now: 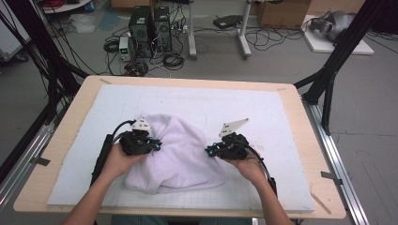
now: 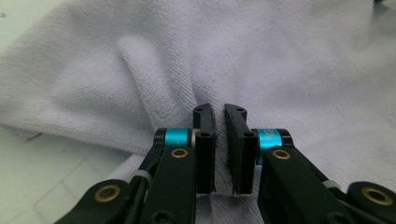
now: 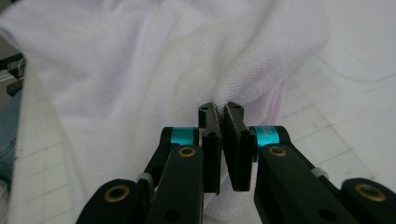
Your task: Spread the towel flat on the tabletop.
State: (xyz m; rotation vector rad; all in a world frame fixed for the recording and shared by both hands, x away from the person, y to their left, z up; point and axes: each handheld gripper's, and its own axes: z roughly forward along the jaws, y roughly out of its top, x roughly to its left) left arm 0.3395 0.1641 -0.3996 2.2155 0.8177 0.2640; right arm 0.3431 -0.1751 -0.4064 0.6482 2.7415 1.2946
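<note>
High view had the lilac towel [image 1: 176,152] bunched in a heap on the white mat [image 1: 263,117], toward the near edge of the table [image 1: 70,122] and a bit left of centre. Left gripper [image 1: 157,145] was at the heap's left flank, right gripper [image 1: 209,151] at its right flank.

Left gripper view showed that one's jaws drawn nearly together with a fold of towel [image 2: 140,70] pinched between the pads. Right gripper view, same deal: jaws squeezed on a ridge of cloth [image 3: 140,70], with the mat's grid [image 3: 327,121] off to one side.

So I'd call this the grab step, both sides clamped and ready. Next move probably wants both hands lifting and pulling apart so the cloth opens up, and I'd guess these pinches aren't real corners, so a re-grip might be needed.

Room looked fine: lots of bare mat toward the far edge and the far right corner. The near edge was tight though, the heap sat close to it, so spreading away from the person seemed safer.
</note>
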